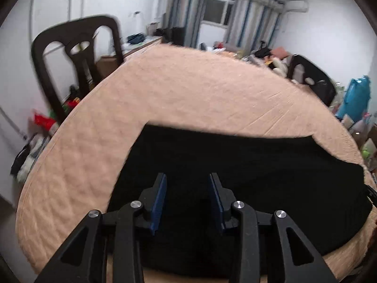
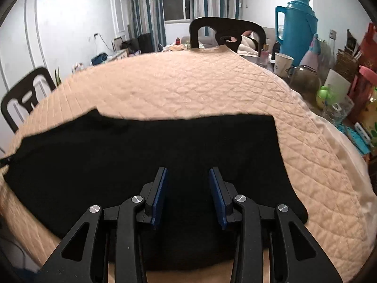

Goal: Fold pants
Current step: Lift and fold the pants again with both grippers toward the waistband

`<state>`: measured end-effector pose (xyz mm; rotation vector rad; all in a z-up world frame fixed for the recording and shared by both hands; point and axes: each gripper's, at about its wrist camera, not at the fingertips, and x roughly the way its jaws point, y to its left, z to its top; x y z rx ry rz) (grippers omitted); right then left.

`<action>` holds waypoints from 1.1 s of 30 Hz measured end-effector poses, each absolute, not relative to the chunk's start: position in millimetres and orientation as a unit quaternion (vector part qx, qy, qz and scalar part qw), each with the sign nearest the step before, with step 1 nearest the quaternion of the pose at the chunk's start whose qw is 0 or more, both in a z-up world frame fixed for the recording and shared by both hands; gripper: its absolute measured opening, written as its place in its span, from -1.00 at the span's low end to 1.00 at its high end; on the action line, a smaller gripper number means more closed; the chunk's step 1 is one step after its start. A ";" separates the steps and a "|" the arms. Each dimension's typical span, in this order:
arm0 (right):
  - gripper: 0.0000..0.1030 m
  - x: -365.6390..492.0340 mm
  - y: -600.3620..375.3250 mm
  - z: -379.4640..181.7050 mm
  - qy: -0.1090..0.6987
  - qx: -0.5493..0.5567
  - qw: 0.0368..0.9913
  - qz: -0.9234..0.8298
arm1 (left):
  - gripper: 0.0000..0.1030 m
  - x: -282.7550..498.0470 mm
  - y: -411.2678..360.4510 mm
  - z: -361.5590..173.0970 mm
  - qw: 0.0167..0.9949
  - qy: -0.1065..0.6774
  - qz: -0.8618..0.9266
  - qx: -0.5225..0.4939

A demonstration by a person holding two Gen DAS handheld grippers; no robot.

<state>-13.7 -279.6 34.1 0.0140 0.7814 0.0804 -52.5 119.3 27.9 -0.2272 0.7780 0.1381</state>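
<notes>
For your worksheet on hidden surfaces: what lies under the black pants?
The pants lie flat on a peach quilted cover, which shows all around them. The cover beneath the pants is hidden, as is whatever the cover itself rests on.

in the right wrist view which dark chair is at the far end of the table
The chair below the window, its back rising over the quilt's far edge; the other chair stands at the left side.

We are seeing open peach quilted cover (image 2: 188,87) lying ahead of both grippers. To the right gripper's (image 2: 188,194) right, a tall blue plastic thermos jug (image 2: 297,26), paper cup (image 2: 282,64) and bottles are crowding the edge. Dark wooden chair backs (image 1: 77,54) are standing beyond the left gripper's (image 1: 187,199) left edge.
</notes>
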 end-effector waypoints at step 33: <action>-0.28 28.9 -302.5 26.7 0.384 0.036 0.922 0.015 | -0.13 -19.5 131.8 23.8 0.917 0.386 0.068 -0.073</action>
